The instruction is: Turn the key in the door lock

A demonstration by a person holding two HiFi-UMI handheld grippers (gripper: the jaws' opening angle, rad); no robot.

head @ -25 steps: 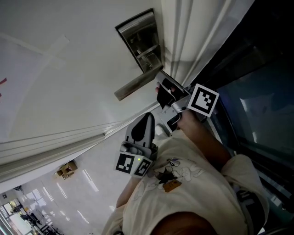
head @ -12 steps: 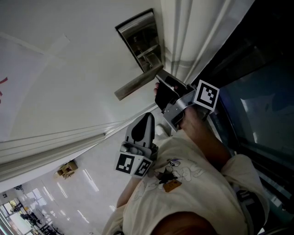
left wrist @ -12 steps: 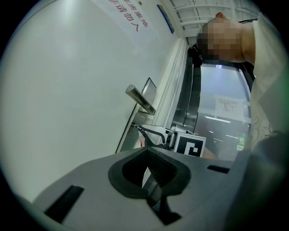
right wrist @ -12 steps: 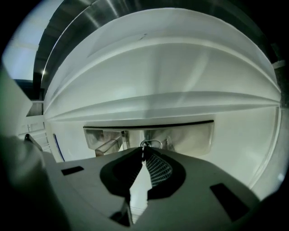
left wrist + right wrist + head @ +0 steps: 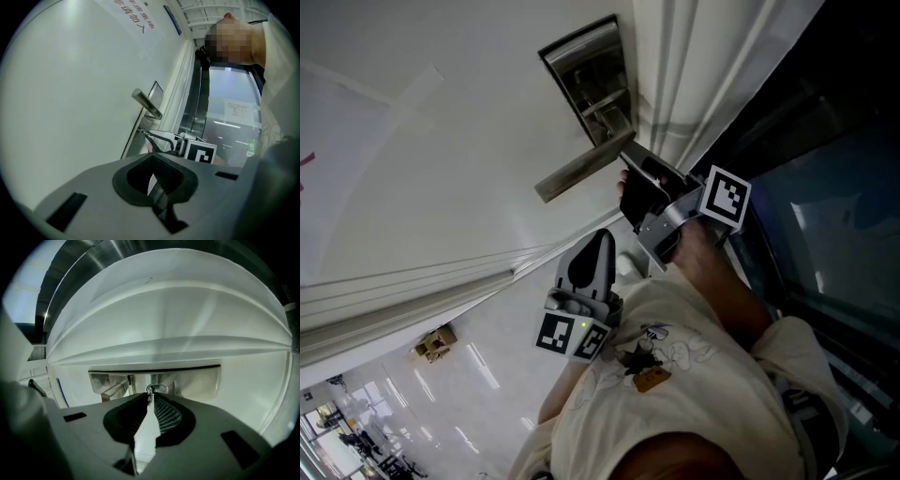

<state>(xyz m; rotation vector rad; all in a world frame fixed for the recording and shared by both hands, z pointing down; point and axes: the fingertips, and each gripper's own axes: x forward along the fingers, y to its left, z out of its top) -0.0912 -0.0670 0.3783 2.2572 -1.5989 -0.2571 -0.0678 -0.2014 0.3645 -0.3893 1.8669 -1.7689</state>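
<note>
The key [image 5: 151,396] is recorded as a small silvery metal piece with a thin wire ring [image 5: 157,389] through its head. Only the head shows, as a narrow sliver; the blade cannot be seen. It is located at the brushed-metal lock plate [image 5: 586,75] on the white door [image 5: 441,141], just right of the root of the lever handle [image 5: 577,171] in the right gripper view and at the plate's near end in the head view. Its long axis is noted running from the jaw tips away towards the plate, in line with the gripper's own jaws, with the ringed head at the tips. The right gripper [image 5: 623,161] is held at the plate, its fingers [image 5: 164,416] brought together at the tips and pinching the key's head. Its marker cube [image 5: 727,197] sits to the right, near the door frame. The left gripper [image 5: 598,242] is held well apart from the lock, nearer the person's pale shirt [image 5: 703,375], below the lever. Its fingers [image 5: 164,176] are pressed together with nothing between them. From the left gripper view the key is seen small, at the far plate.
</note>
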